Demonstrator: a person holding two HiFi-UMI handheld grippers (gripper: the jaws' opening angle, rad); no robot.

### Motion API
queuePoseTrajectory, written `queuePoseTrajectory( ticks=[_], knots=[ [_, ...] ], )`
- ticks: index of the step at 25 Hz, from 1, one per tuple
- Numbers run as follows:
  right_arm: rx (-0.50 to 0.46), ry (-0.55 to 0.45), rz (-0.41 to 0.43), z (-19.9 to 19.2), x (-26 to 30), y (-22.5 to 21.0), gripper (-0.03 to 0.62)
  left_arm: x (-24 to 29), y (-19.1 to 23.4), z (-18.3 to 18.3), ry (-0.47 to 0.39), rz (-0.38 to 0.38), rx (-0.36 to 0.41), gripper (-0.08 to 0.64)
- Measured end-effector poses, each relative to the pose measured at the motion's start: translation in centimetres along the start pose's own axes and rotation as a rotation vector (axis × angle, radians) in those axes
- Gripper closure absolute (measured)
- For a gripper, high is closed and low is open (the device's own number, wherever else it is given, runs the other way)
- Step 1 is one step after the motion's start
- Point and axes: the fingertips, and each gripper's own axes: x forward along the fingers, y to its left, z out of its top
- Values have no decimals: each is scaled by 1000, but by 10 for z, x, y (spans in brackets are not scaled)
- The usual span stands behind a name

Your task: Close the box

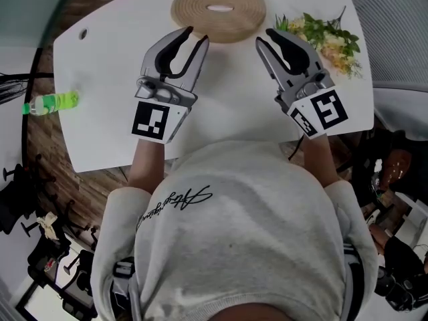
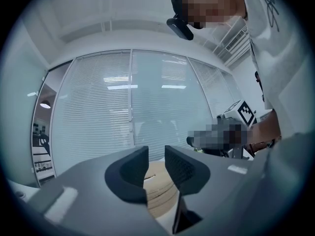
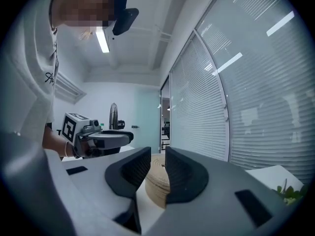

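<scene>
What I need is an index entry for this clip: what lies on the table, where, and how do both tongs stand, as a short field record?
surface: white table
box: round woven box, far middle of the table, lid apparently on
left tongs: pointing at the box's left side, narrow gap, nothing between
right tongs: pointing at the box's right side, narrow gap, nothing between
flowers: bouquet, far right of the table
bottle: green bottle, lying by the table's left edge
</scene>
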Motion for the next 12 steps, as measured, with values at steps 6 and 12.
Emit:
queuePoseTrajectory(
  ticks=[6,12],
  knots=[
    [-21,-28,-15,5,-4,5,585,-6,-8,5,-23,6,-7,522],
    [-35,-60,-15,11,-6,12,592,-10,-14,7,-31,1,-12,558]
  ],
)
